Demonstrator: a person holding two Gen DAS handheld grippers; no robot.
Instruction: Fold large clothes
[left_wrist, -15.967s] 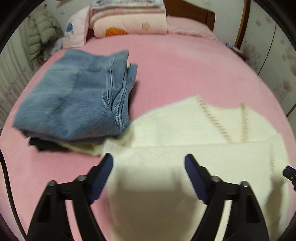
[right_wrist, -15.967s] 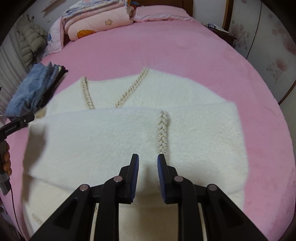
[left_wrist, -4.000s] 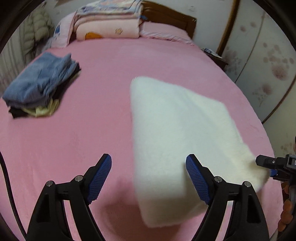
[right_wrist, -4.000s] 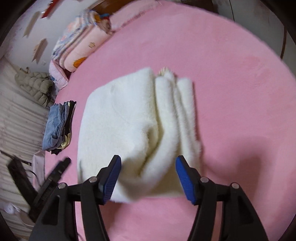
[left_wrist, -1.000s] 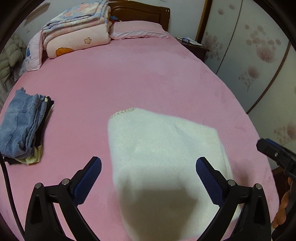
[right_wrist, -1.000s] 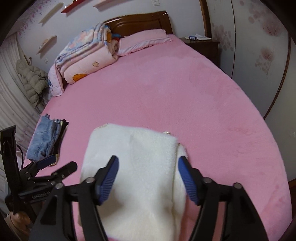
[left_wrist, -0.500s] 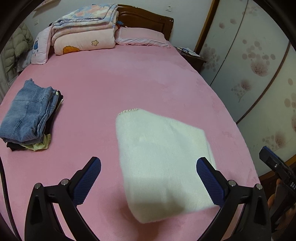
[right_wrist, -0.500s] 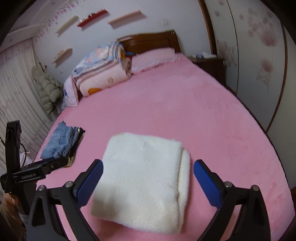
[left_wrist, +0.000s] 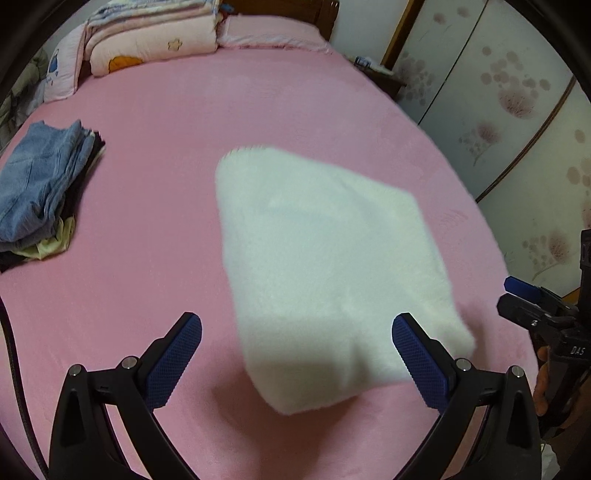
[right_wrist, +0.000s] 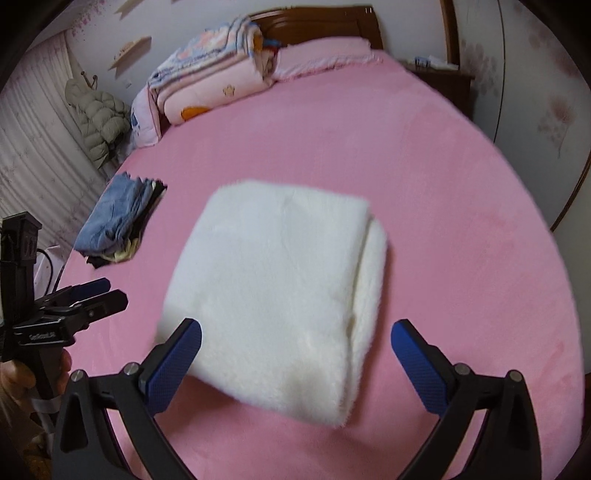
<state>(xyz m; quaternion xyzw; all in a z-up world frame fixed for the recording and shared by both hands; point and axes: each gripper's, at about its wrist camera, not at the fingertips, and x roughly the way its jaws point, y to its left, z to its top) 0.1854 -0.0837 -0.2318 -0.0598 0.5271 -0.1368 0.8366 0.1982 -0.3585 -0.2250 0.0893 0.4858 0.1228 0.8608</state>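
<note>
A white fluffy garment (left_wrist: 325, 266) lies folded into a thick square on the pink bed (left_wrist: 155, 206); it also shows in the right wrist view (right_wrist: 280, 284), with its layered edge on the right. My left gripper (left_wrist: 295, 354) is wide open and empty, hovering at the garment's near left corner. My right gripper (right_wrist: 295, 354) is wide open and empty, over the garment's near edge. Each gripper shows in the other's view, the right one at the far right edge (left_wrist: 532, 306), the left one at the left edge (right_wrist: 85, 299).
A stack of folded clothes topped by blue jeans (left_wrist: 40, 184) sits at the bed's left side (right_wrist: 118, 218). Folded quilts and a pillow (right_wrist: 221, 85) lie at the headboard. A wardrobe (left_wrist: 517, 122) stands on the right, a nightstand (right_wrist: 443, 81) beyond.
Both grippers have moved closer to the folded garment, which now fills more of each view. Both stay wide open. The garment has not moved on the bed.
</note>
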